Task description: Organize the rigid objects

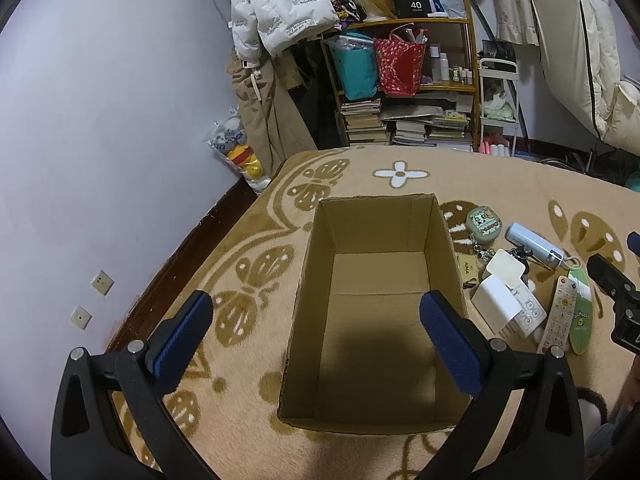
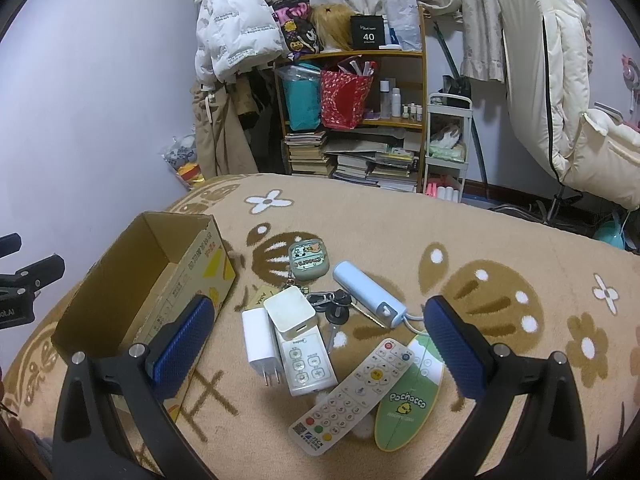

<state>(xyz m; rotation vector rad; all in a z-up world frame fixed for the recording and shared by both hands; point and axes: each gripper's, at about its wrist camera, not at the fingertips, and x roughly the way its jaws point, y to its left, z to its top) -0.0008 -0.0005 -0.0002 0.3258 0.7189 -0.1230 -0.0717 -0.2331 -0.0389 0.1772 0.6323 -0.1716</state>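
Box (image 1: 376,320) under spread left gripper (image 1: 316,324)

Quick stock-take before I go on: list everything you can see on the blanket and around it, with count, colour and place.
cardboard box: 1, brown, open and empty, left of the pile
plug adapter: 1, white, nearest the box
cube charger: 1, cream, lying on the short remote's top end
short remote: 1, white, pile centre
long remote: 1, white with coloured buttons, near edge
oval card: 1, green, partly under the long remote
power bank: 1, pale blue, right of the keys
keys: a bunch, dark heads, pile centre
round case: 1, green, far side
blanket: 1, tan, patterned, under everything
shelf: 1, wooden, by the wall
left gripper: open, over the box
right gripper: open, over the pile
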